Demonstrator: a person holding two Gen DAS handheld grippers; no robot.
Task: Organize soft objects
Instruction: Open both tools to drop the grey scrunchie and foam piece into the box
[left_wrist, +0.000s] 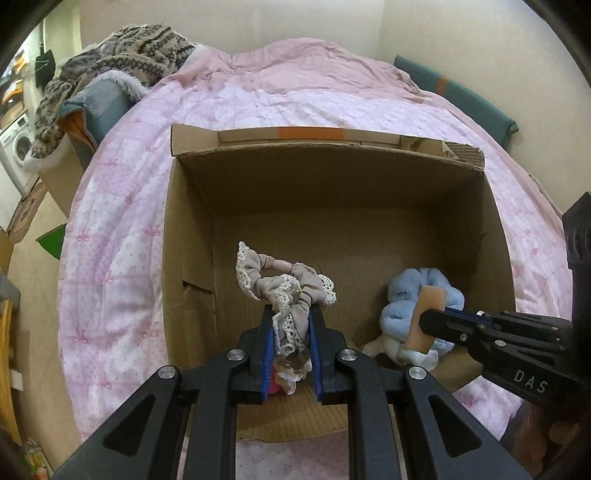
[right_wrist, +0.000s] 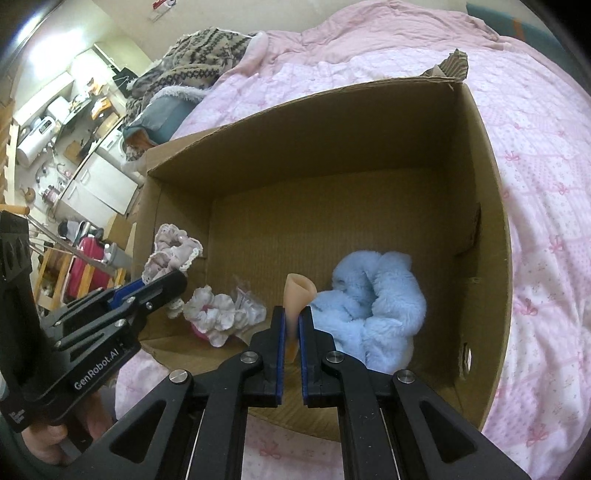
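Left wrist view: your left gripper pinches a beige lace-trimmed scrunchie between its blue pads, held above the floor of the cardboard box, which sits on the pink quilt. At 3 o'clock in that view, your right gripper enters the box, its fingers pressed on a small tan rubbery piece in front of the fluffy blue scrunchie.

Right wrist view confirms it: the right gripper clamps the tan piece, with the blue scrunchie lying on the box floor at 3 o'clock. A white-and-pink scrunchie rests at 9 o'clock, beneath the left gripper.

Judgement: both items are over the box and ready for release. Lower each gripper closer to the floor before spreading the fingers. Drop the beige scrunchie beside the white one and the tan piece in the bare floor between the piles. Watch that the lace does not snag on a pad.
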